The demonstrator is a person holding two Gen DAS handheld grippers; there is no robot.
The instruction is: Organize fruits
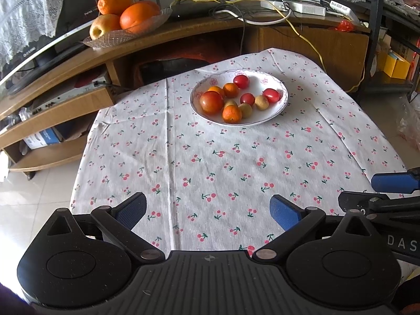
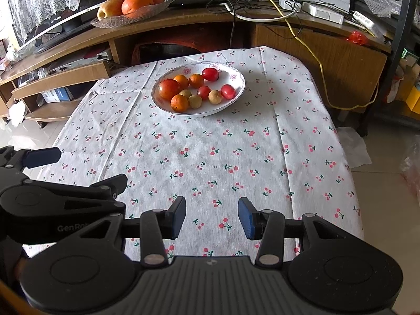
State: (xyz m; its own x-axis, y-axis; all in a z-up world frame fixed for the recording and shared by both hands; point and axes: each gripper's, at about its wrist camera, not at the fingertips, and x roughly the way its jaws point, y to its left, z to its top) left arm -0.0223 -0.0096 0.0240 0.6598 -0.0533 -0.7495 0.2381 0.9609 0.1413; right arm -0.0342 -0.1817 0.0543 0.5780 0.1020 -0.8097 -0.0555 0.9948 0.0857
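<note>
— Where did we have the tools?

— Our left tool (image 1: 208,211) hung over the near edge of the surface (image 1: 236,162), fingers spread wide and gripping nothing. Our right tool (image 2: 212,218) hovered just beside it, also released and empty.

— And the fruits?

— All in the white floral bowl (image 2: 236,78) toward the far side of the surface, well apart from both tools: a large red-orange fruit (image 2: 169,88), small oranges (image 2: 179,103), red cherry tomatoes (image 2: 210,74) and pale round ones (image 2: 215,96).

— What lay under it?

— A white cherry-print cloth (image 2: 210,157), creased, draping over the edges.

— And the room?

— Behind, we saw a curved wooden TV stand (image 1: 168,30) carrying a glass dish (image 1: 155,22) of big oranges and an apple, tangled cables (image 2: 262,2) with one yellow, and pale floor tiles (image 1: 34,183).
</note>
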